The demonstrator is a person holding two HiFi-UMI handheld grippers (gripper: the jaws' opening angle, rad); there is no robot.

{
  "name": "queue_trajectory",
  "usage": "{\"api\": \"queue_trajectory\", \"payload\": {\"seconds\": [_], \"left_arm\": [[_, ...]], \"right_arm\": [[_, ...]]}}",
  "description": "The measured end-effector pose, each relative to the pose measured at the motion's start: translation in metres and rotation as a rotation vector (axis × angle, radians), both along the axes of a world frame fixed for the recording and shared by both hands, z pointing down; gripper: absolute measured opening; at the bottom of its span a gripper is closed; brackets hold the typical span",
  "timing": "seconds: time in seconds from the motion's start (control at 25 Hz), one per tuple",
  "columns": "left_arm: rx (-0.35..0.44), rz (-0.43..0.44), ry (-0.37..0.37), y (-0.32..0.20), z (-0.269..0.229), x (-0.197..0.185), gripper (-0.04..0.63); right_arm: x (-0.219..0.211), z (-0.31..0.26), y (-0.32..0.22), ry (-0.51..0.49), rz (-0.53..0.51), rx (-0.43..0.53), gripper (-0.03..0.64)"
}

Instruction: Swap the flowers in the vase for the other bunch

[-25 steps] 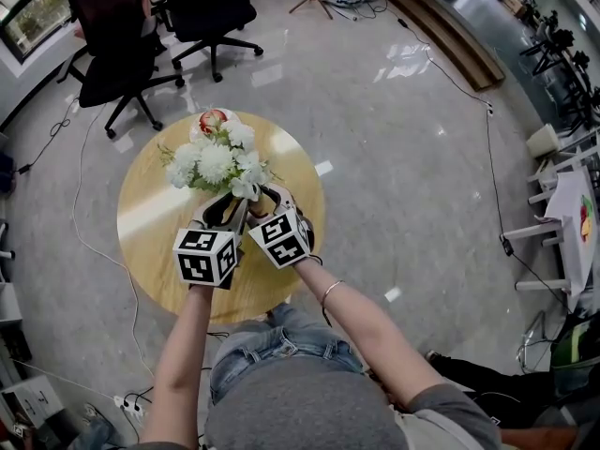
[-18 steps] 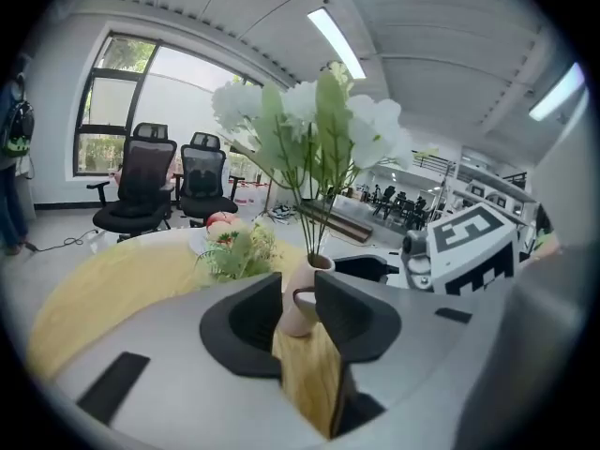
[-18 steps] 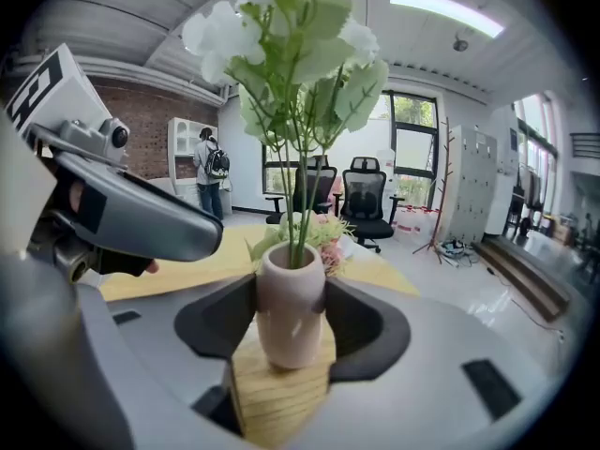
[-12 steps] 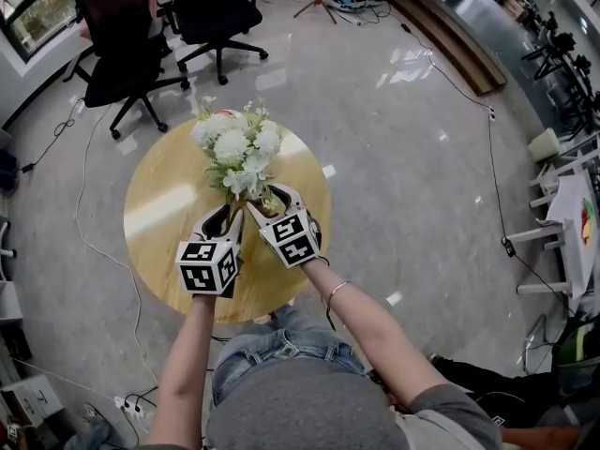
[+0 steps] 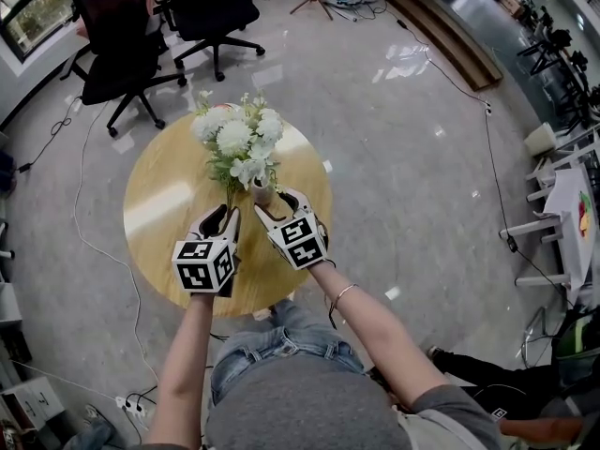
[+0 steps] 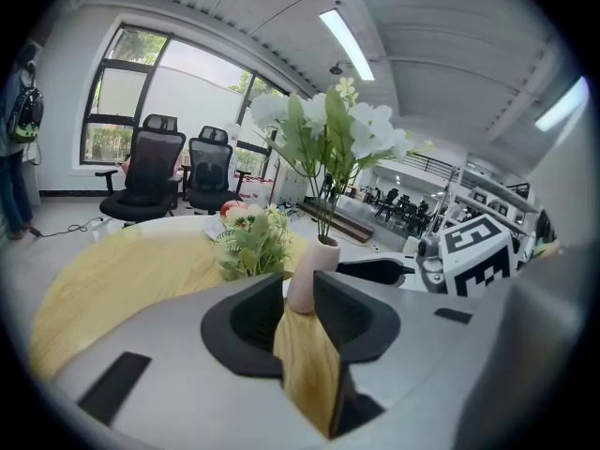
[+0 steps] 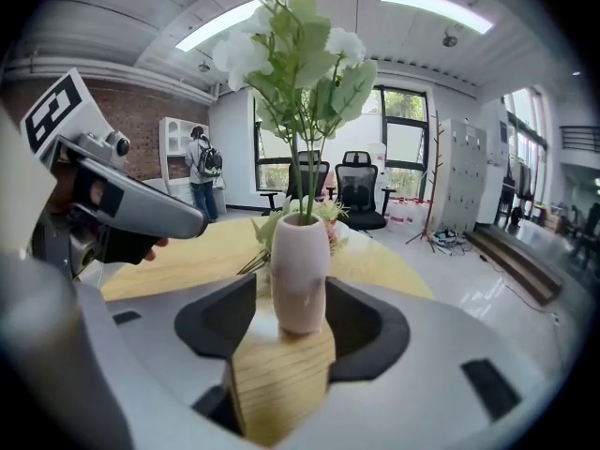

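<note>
A round wooden surface (image 5: 159, 204) is set on glossy floor (image 5: 394, 129). The vase (image 5: 262, 193) is clasped mid-surface by the right claw (image 5: 275, 201); the left claw (image 5: 222, 216), just closing, is seen half-open, empty, left of it.

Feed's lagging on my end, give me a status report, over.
Left gripper empty, fingers just closing partway. Right gripper clamped on vase. White bunch in vase, other bunch lying on table. Nothing in the way.
</note>
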State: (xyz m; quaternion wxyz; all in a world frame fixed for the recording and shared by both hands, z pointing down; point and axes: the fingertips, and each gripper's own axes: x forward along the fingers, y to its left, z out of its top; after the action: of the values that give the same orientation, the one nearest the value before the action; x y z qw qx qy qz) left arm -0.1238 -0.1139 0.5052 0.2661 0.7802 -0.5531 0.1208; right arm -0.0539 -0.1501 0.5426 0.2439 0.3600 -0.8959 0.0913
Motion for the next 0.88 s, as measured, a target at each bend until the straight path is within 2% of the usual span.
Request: {"api": "queue_trajectory", "payload": {"seconds": [0.28, 0.6, 0.88], "left_arm": [[-0.011, 0.007, 0.006, 0.014, 0.008, -0.002, 0.084], [-0.007, 0.010, 0.000, 0.044, 0.013, -0.006, 0.043], [0.018, 0.020, -0.012, 0.064, 0.008, -0.011, 0.021]], "right_arm": [[0.016, -0.003, 0.031, -0.028, 0.047, -0.008, 0.222], [0.026, -0.013, 0.072, -0.067, 0.103, 0.009, 0.048], [0.030, -0.022, 0.097, -0.057, 0.130, 0.021, 0.012]]}}
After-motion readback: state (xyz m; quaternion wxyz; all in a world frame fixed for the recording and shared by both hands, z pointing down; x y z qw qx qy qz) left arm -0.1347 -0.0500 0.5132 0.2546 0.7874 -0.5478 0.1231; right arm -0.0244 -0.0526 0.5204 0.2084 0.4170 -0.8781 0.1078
